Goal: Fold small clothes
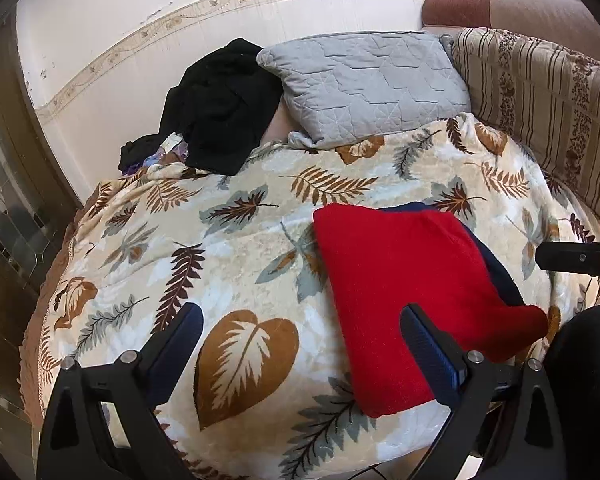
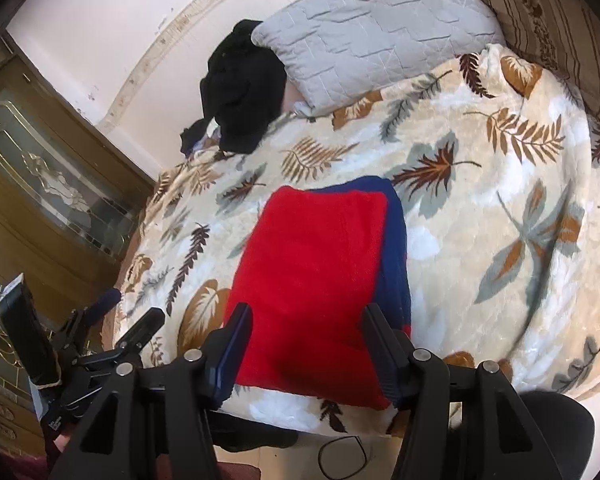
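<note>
A red cloth (image 1: 412, 296), fuzzy and knit-like, is laid folded into a rough rectangle on a plush blanket (image 1: 236, 216) printed with brown, rust and grey leaves, spread over a bed. A blue cloth (image 2: 394, 240) is seen under it, showing along its right edge. Near the wall a quilted grey pillow (image 1: 364, 84) is propped, with a crumpled black garment (image 1: 220, 108) heaped beside and partly behind it. A striped, flower-patterned cushion (image 1: 540, 108) is set along the right.

Only in the left wrist view is a padded brown and tan headboard (image 1: 500, 8) shown. Only in the right wrist view is a cable (image 2: 340, 456) on the floor shown, with the left tool at the lower left before a wooden, glass-panelled door (image 2: 40, 184).

The left tongs (image 1: 300, 356) are spread wide and empty over the blanket; the red cloth's near left corner is overlapped by the right finger, and whether it is touched cannot be told. The right tongs (image 2: 306, 344) are parted midway with nothing gripped, the red cloth's near edge being seen between the fingers, just past the tips
</note>
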